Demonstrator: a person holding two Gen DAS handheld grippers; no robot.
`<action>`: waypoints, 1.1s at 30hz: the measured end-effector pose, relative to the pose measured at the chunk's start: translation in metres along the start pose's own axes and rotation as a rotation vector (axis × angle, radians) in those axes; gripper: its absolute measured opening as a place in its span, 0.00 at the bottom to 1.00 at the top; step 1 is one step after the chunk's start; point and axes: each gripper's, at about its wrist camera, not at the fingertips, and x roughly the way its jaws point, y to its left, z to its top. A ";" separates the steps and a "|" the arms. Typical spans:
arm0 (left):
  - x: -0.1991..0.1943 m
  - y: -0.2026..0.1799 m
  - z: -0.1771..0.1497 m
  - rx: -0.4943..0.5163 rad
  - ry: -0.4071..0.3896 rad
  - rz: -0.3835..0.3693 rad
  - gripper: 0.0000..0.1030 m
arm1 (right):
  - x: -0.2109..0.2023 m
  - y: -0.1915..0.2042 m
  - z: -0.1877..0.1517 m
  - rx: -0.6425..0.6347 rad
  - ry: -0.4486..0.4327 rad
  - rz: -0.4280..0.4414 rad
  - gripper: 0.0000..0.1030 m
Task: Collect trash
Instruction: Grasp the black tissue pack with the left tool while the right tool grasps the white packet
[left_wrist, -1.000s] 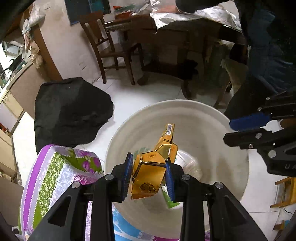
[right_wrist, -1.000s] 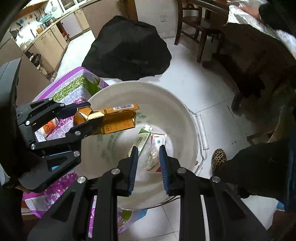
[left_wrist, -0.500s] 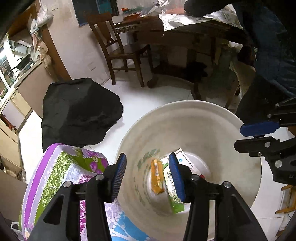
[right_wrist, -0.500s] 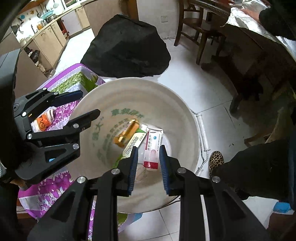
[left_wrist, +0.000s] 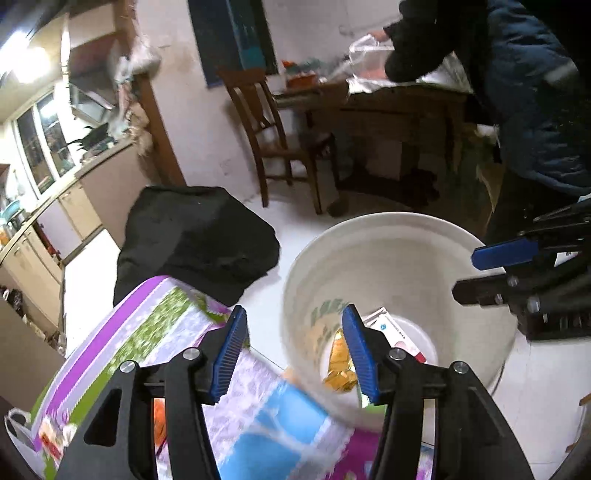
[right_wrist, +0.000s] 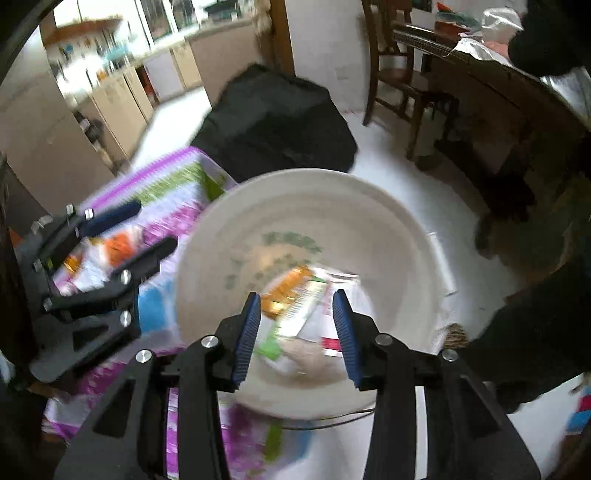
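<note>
Floor: white tiles (left_wrist: 546, 398); everything described stands on it or above it.
Table: flowered purple, green and blue cloth (left_wrist: 155, 332), its corner just beside the bucket.
Black bag: a dark heap (left_wrist: 192, 236) on the floor past the table's far edge.
Bucket: white plastic (right_wrist: 369, 206), upright on the floor by the table corner; green characters are printed on its inner wall, too blurred to read.
Left gripper: (left_wrist: 291, 350) pointing steeply downward, straddling the bucket's near rim and the table edge; jaws opening, nothing between the blue pads.
Right gripper: (right_wrist: 295, 332) tilted steeply down over the bucket's mouth; jaws opening, empty, the trash far below them.
Trash: a gold carton (left_wrist: 338, 363), a white box with a red end (left_wrist: 400, 338) and a green-and-white pack (right_wrist: 306, 306) lie together on the bucket's bottom; their print is unreadable.
Table edge: something orange (right_wrist: 118, 247) lies on the cloth near the left gripper.
</note>
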 end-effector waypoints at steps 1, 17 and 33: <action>-0.012 0.003 -0.011 -0.006 -0.015 0.010 0.54 | -0.003 0.004 -0.007 0.011 -0.027 0.014 0.38; -0.177 0.091 -0.220 -0.318 -0.060 0.276 0.69 | -0.052 0.149 -0.091 -0.226 -0.343 0.193 0.71; -0.261 0.251 -0.368 -0.564 0.135 0.488 0.69 | 0.008 0.277 -0.154 -0.383 -0.169 0.341 0.60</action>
